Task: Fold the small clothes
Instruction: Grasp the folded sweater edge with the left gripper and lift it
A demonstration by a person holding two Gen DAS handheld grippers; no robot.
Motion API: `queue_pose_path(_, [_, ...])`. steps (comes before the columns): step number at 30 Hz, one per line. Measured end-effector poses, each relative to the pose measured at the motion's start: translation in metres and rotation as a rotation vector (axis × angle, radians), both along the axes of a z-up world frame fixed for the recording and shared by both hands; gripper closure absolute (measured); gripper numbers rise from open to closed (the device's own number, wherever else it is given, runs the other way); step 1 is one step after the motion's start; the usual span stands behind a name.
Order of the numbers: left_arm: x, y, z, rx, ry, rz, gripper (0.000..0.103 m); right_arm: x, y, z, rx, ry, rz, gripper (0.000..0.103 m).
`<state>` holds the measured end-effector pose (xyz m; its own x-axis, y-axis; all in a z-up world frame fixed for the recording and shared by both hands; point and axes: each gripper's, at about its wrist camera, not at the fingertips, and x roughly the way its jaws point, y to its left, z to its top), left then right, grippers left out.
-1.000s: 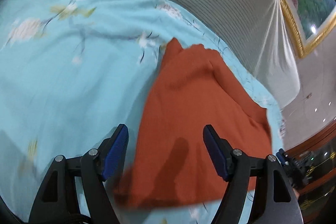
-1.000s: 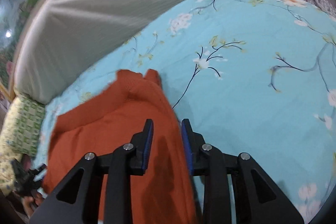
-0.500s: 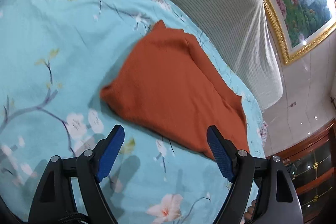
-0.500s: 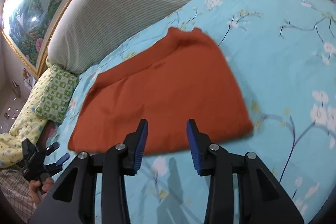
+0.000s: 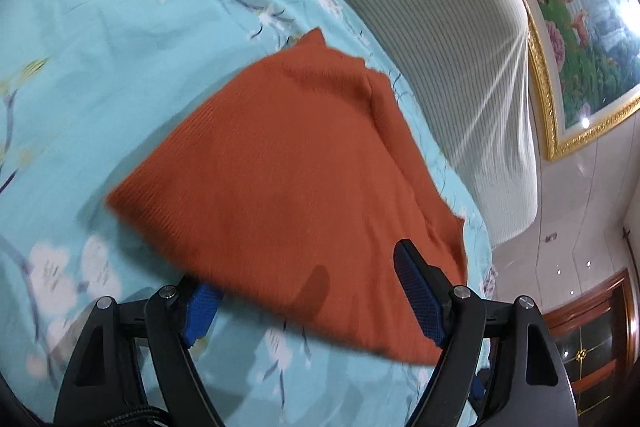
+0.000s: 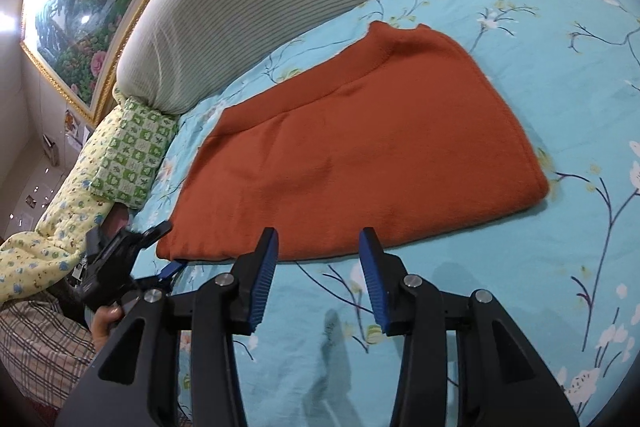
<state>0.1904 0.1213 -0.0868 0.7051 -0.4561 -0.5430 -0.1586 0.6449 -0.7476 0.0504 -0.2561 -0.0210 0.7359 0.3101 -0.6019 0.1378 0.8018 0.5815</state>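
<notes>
Straddling the near edge of the orange cloth on the bed, left gripper gapes unclamped, right gripper empty just short of the cloth; risk: left pinches one layer only, fold slides apart.

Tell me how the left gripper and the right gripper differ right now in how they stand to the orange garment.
The left gripper has its jaws wide, and its lower finger is slid under the near edge of the orange garment, with cloth between the fingers. The right gripper stands narrower and sits short of that edge, with only the floral bedsheet between its fingers. Both have blue pads, point down at the bed, and neither is pressing on the cloth.
</notes>
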Motion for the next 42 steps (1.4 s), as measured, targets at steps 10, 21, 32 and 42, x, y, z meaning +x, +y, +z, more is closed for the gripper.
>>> queue_pose_path(10, [0.054,-0.001,-0.004,0.037,-0.036,-0.034,0.087,0.017,-0.003,-0.001,-0.01,0.019,0.006,0.06])
queue_pose_path(21, [0.056,-0.095,0.078,0.26,-0.304,-0.293,0.091,0.041,-0.049,-0.004,0.018,0.012,-0.032,0.06])
queue_pose_path(32, [0.079,-0.218,0.033,0.41,-0.274,-0.598,0.091,0.118,-0.078,-0.003,0.095,0.048,0.102,0.059])
queue_pose_path(42, [0.074,-0.238,0.032,0.539,-0.316,-0.595,0.09,0.21,-0.005,0.018,0.031,0.106,0.42,0.018])
